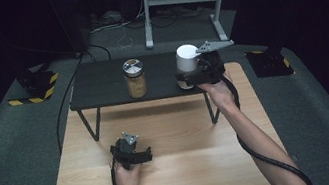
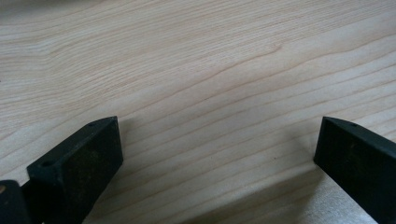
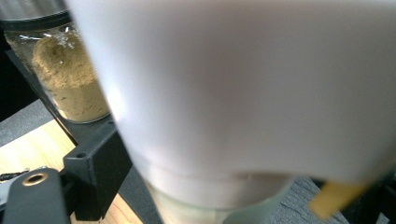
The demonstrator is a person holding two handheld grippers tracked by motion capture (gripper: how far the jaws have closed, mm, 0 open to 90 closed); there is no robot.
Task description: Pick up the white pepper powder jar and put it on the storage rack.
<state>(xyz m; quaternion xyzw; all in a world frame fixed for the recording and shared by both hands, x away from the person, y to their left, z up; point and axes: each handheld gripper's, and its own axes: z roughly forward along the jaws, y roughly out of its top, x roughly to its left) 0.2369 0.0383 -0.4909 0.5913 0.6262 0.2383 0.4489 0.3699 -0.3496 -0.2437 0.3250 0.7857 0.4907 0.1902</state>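
In the high view, the right gripper [image 1: 189, 75] sits in the upper right of centre, at the right end of a low black shelf [image 1: 100, 85] that stands on the wooden table [image 1: 190, 169]. A white-capped jar [image 1: 187, 63] stands on that shelf between its 2 jaws. In the right gripper view this jar [image 3: 243, 93] takes up most of the frame, blurred, with 1 jaw visible at lower left just beside it; the jaws look released around the jar, though I cannot tell whether a pad touches it. A second jar of tan powder with a silver lid [image 1: 135, 78] stands near the shelf's middle, well apart from the first, and appears at the upper left of the right gripper view [image 3: 70, 79]. The left gripper [image 1: 143, 156] rests low in the lower middle of the high view, over bare wood; in the left gripper view its jaws stand wide apart with nothing between them.
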